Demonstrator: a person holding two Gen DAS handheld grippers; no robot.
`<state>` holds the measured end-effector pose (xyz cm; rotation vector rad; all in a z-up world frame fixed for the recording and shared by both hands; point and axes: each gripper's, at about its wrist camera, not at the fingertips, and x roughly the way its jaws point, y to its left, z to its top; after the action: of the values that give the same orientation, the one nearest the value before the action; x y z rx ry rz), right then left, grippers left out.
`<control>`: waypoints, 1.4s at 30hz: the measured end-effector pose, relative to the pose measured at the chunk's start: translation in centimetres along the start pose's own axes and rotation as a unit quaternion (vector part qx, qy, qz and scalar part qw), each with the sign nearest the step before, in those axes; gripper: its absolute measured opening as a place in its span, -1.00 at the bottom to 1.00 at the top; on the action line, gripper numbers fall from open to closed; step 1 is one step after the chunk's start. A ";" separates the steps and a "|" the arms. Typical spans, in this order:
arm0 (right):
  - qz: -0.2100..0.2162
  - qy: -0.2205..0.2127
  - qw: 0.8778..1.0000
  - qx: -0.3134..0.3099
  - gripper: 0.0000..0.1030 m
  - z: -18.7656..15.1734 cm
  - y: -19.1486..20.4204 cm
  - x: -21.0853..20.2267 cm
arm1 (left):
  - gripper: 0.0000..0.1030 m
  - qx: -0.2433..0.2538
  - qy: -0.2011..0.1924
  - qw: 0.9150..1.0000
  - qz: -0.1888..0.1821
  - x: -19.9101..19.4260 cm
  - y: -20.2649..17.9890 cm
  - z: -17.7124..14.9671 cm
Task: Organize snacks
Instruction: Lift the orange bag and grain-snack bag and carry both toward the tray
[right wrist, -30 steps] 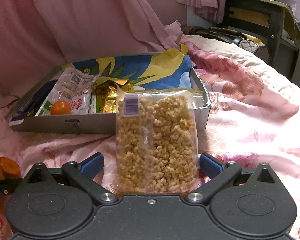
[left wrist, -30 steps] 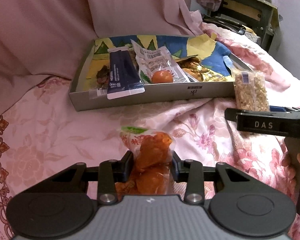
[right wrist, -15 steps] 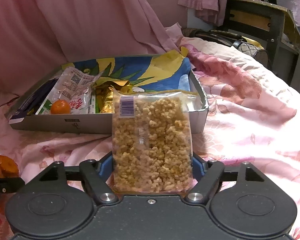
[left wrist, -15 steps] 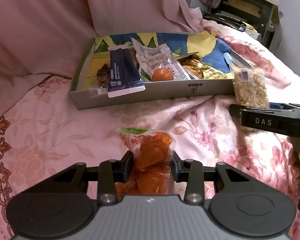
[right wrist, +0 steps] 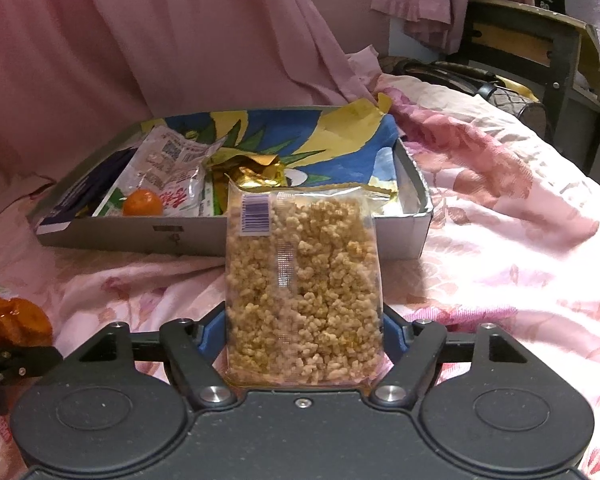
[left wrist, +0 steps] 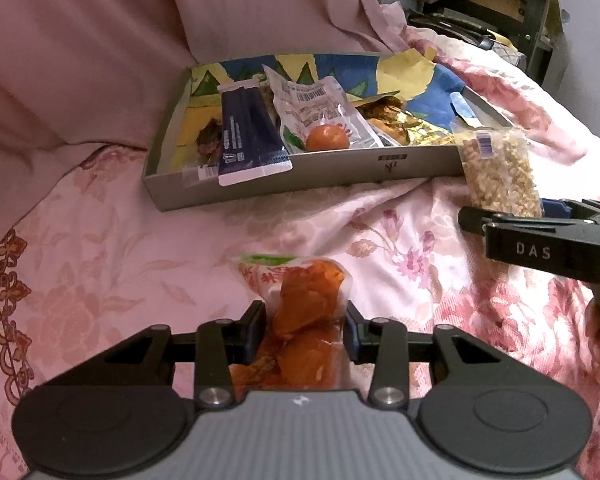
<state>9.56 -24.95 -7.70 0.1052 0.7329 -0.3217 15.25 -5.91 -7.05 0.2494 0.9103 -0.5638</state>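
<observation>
Right gripper [right wrist: 303,336]: jaws just closing, now clamped on lower sides of clear puffed-grain bag [right wrist: 302,280]; bag upright, in front of grey box [right wrist: 412,236] on bed, ready to go in.
Left gripper [left wrist: 305,330]: jaws gripping orange snack pouch [left wrist: 306,316], above floral bedspread [left wrist: 112,248].
Box contents: dark sachet [left wrist: 248,132], white packet [left wrist: 316,108], gold wrapper [right wrist: 256,172]. Free space judged at right end.

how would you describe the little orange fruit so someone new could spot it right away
Start at the shallow grey box on the pink floral bedspread. Against its near wall, right of the dark blue pouch, the small round orange fruit rests on a clear printed packet. It is the only loose, unwrapped item there.
</observation>
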 end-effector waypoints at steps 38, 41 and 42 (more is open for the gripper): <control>0.035 0.066 0.997 -0.017 0.46 -4.6 2.1 -5.6 | 0.41 0.004 0.044 0.999 -0.016 -2.8 -1.4 -2.4; 0.035 0.067 0.997 -0.019 0.46 -4.7 2.2 -5.5 | 0.40 0.000 0.042 0.999 -0.021 -2.7 -1.2 -2.3; 0.035 0.067 0.997 -0.020 0.46 -4.7 2.3 -5.5 | 0.39 0.000 0.039 0.999 -0.022 -2.7 -1.2 -2.2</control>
<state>3.46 -20.46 -7.54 0.1147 0.8662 -0.2341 11.75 -4.96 -6.17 0.2547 0.9934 -0.5976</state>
